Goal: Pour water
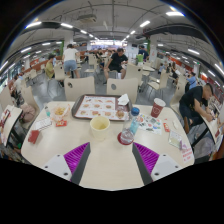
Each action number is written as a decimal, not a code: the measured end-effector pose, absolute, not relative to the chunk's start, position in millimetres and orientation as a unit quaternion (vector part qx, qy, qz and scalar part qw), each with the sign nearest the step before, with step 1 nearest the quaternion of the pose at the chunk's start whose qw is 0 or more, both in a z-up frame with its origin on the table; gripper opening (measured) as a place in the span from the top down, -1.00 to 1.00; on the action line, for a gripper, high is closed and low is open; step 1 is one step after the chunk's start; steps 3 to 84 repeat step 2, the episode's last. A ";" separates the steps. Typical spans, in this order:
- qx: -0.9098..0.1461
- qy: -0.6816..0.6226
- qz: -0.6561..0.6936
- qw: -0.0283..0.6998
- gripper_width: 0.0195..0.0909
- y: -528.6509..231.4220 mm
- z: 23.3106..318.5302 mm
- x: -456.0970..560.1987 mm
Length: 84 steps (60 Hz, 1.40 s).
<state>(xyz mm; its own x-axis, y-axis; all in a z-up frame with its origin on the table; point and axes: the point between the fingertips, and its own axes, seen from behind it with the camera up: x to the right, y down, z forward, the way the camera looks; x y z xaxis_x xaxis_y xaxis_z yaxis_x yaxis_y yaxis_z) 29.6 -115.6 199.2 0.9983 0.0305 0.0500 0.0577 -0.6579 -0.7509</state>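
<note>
A clear water bottle (128,129) with a red label and blue cap stands on the cream table (105,165), just ahead of my right finger. To its left, further up the table, sits a pale yellow cup (99,126). My gripper (111,157) hovers over the near part of the table, its purple pads (76,155) spread wide apart with only bare tabletop between them. It is open and holds nothing.
A tray (98,107) with food dishes lies beyond the cup. A red paper cup (157,107) stands at the right, small bowls and packets (58,113) at the left. People sit at tables behind, and one person (193,103) sits at the right.
</note>
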 end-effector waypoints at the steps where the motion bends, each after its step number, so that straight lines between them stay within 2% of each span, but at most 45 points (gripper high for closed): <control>1: -0.910 -0.024 -0.018 0.414 -0.83 -115.6 199.5 30.4; 84: -0.910 -0.024 -0.019 0.414 -0.84 -115.4 199.4 31.0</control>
